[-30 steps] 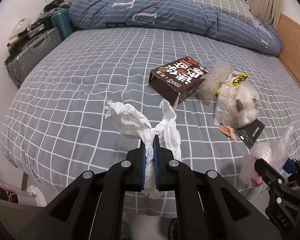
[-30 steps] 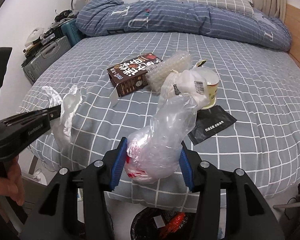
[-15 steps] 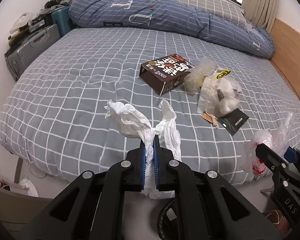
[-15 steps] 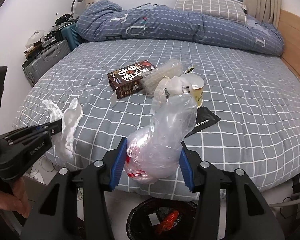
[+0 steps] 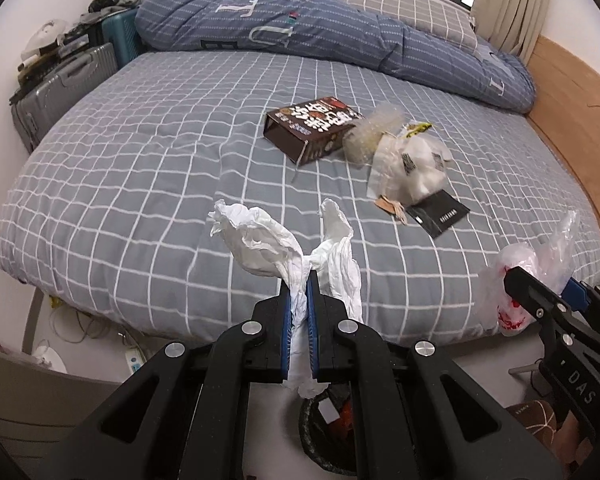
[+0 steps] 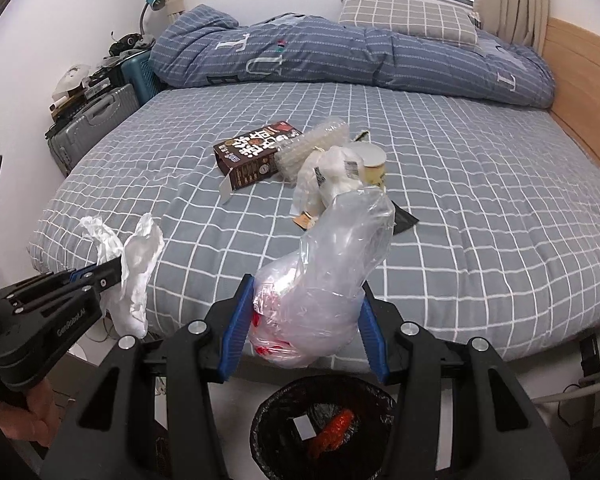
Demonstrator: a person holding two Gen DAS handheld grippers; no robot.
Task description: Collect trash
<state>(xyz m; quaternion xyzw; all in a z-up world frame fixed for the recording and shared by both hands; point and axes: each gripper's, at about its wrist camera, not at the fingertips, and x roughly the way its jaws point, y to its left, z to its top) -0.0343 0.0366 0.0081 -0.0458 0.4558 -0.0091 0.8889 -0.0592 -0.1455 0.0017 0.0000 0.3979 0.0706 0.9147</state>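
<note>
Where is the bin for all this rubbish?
The black-lined round trash bin sits on the floor at the bed's foot, bottom centre of the right wrist view, below the held clear plastic bag.

"DAS" on right tool [image 5: 540, 300], "GenRobot.AI" on left tool [image 6: 112, 276], "T U" on duvet [image 6: 340, 56].

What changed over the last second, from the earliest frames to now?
Both hand-held grippers drew back from the bed toward the black-lined trash bin, which now shows more fully below them. Unchanged: the left hand-held gripper grips the white tissue, the right hand-held gripper the clear plastic bag. The brown box and other litter stayed put.
</note>
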